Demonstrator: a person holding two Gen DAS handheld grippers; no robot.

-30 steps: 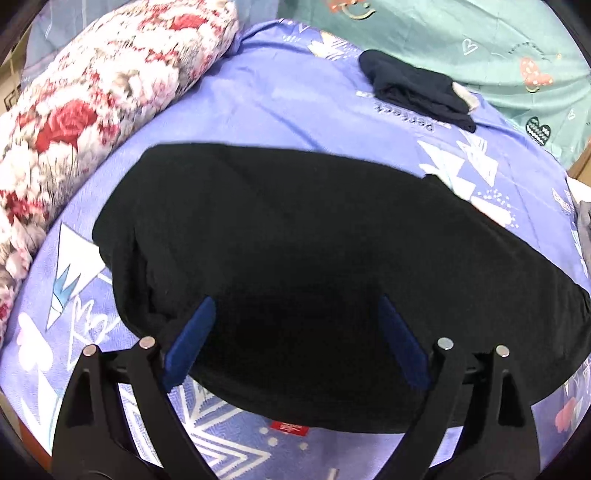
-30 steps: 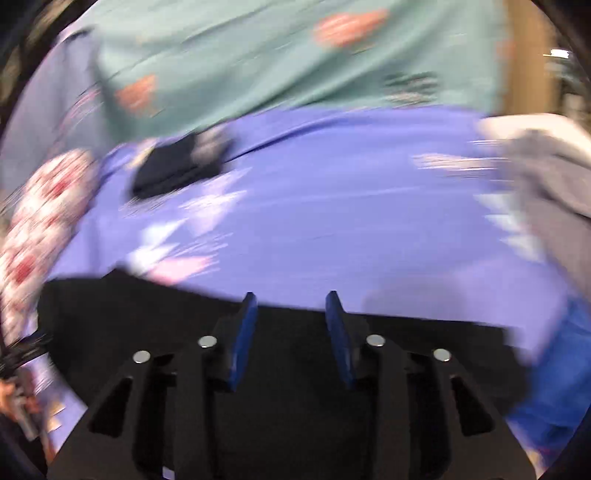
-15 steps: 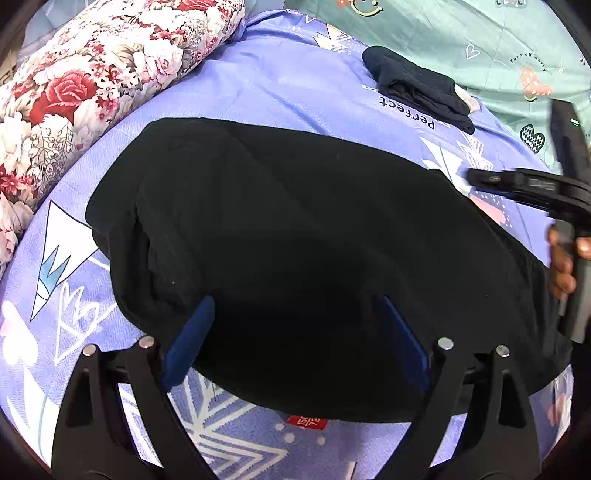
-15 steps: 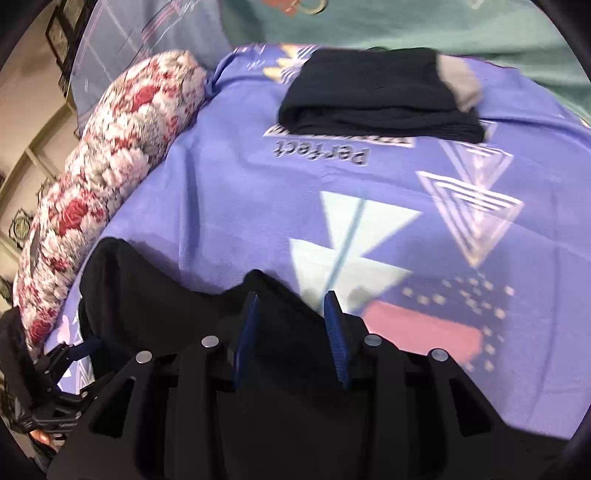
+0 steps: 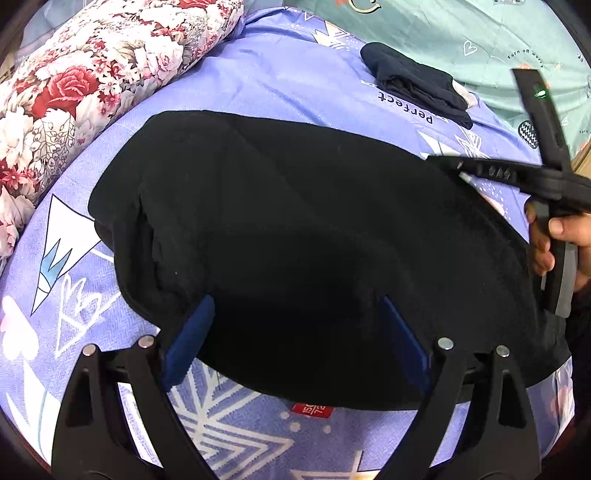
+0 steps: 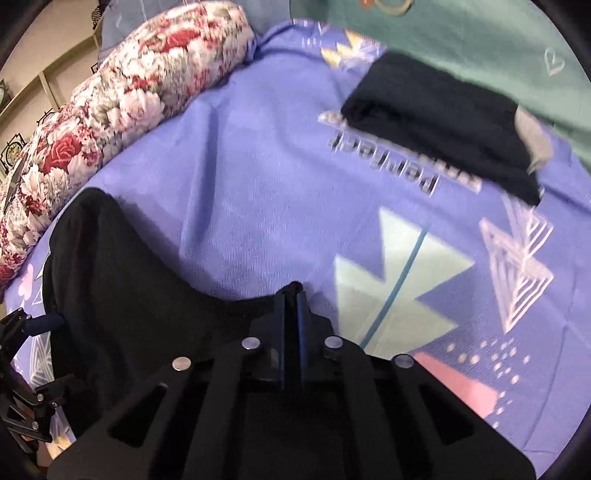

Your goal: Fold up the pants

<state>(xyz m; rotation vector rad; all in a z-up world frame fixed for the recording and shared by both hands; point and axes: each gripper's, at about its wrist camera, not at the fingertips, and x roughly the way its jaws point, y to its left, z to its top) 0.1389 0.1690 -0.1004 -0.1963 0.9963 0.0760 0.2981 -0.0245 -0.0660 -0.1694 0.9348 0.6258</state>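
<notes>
Black pants [image 5: 295, 221] lie folded in a wide band across the purple printed bedsheet [image 5: 295, 81]. My left gripper [image 5: 295, 332] stands open over their near edge, its blue pads [image 5: 188, 339] astride the cloth without pressing it. In the left wrist view, a hand [image 5: 561, 236] holds my right gripper [image 5: 443, 160] at the pants' far right edge. In the right wrist view, the right gripper [image 6: 291, 295] has its jaws closing tight, pads pinching a small fold of the pants [image 6: 129, 314]. The left gripper [image 6: 22, 332] shows at the far left.
A dark folded garment [image 5: 413, 85] [image 6: 443, 140] lies at the back on the sheet. A floral bolster pillow [image 5: 92, 74] [image 6: 129, 92] runs along the left side. A teal sheet [image 5: 443, 29] covers the far end of the bed.
The right gripper swung in from the right to the pants' far edge and its jaws went from part open to shut on the cloth. The left gripper stayed put.
</notes>
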